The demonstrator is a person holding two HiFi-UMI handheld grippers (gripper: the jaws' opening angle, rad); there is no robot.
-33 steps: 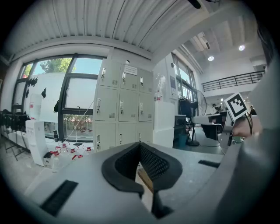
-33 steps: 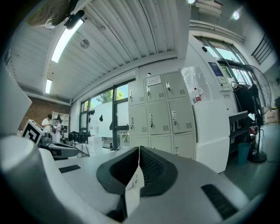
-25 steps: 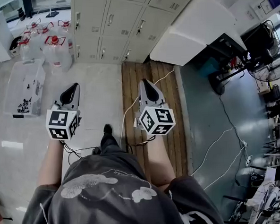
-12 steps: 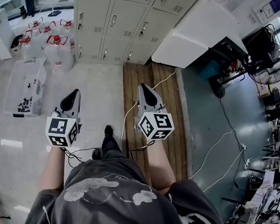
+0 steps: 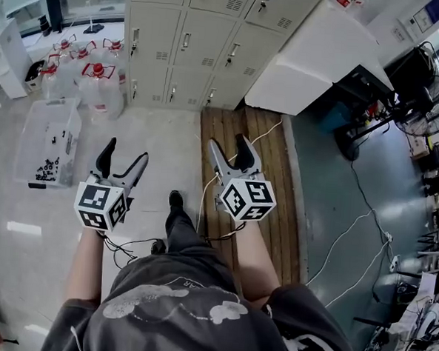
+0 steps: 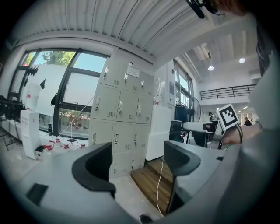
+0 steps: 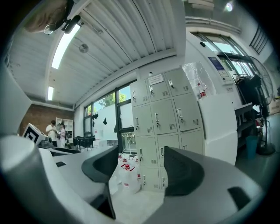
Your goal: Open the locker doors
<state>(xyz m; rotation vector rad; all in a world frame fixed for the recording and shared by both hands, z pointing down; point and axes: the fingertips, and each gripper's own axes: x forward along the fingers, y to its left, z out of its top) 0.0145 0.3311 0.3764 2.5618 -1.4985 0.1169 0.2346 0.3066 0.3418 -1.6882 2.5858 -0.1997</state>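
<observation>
You are standing facing the lockers (image 5: 190,43), which are rising straight ahead of you. To their left, water jugs (image 5: 97,86) are clustering on the floor just beside the locker bank's left end. Nearer to you, in front of the jugs, a tub (image 5: 49,140) is sitting on the floor with small parts lying in it. A wooden platform (image 5: 275,174) is stretching from the foot of the lockers back toward your right side. A large cabinet (image 5: 316,51) is standing just right of the lockers, behind the platform's far right corner. Farther right, cables (image 5: 349,238) are trailing across the floor toward crowded desks (image 5: 419,309) along the right edge.
</observation>
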